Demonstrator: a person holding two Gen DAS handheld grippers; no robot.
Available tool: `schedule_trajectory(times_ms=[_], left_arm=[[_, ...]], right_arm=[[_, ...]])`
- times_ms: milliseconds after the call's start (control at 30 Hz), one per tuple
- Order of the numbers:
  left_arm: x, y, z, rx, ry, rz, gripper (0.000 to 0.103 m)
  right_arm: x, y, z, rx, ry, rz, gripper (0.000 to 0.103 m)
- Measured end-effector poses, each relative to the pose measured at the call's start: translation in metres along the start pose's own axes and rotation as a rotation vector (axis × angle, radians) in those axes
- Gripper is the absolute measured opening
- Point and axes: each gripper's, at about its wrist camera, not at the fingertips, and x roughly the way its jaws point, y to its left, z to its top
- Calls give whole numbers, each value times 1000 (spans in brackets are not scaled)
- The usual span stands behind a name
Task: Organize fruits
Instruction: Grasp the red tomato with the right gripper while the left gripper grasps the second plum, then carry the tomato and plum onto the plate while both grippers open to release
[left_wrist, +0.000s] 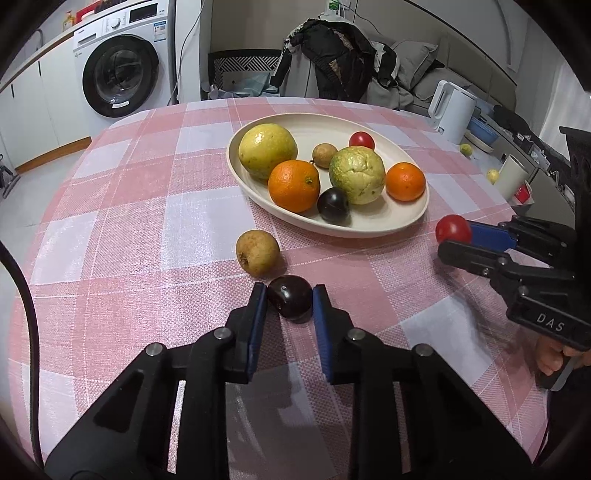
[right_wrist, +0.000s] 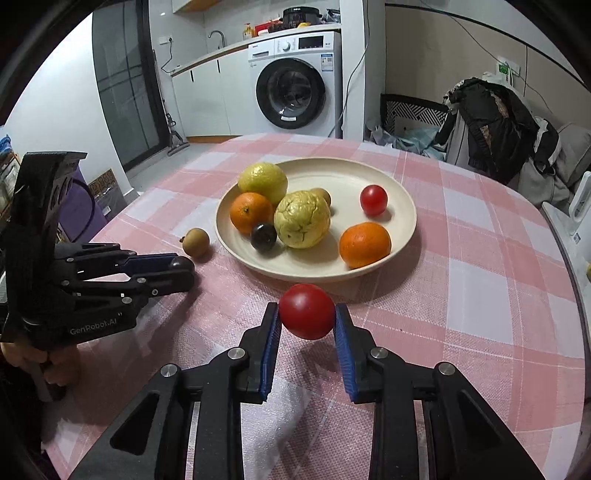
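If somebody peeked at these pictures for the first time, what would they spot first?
Probably the cream plate piled with fruit in the middle of the pink checked tablecloth. Next, the right gripper pinching a red tomato just in front of the plate, and the left gripper closing around a dark plum on the cloth.

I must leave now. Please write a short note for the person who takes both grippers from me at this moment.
Left gripper: shut on the dark plum, low over the tablecloth.
Right gripper: shut on the red tomato, just before the plate.
Done: seven fruits lie in the plate.
Left: put both held fruits in the plate, then the brown fruit beside it.
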Motion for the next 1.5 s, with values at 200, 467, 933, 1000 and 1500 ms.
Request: schedule_trajectory(times_ms=[200,467,933,1000,1500], left_arm=[[-10,-4,1,8,-31,-15,22],[-33,-14,6,28,-106,-22,22],[-41,-23,33,26,-166,-27,22],[-38,-23,38,26,-169,-18,22],[-2,-29,76,35,-176,7,22]], right_arm=[[-2,-2,0,7,-22,3,30],[-13,-9,4,41,-79,5,30],[-17,-35,27,126,-130,14,30],[-15,-37,31,129,-135,2,30],[15,-48,55,185,-111,6,30]])
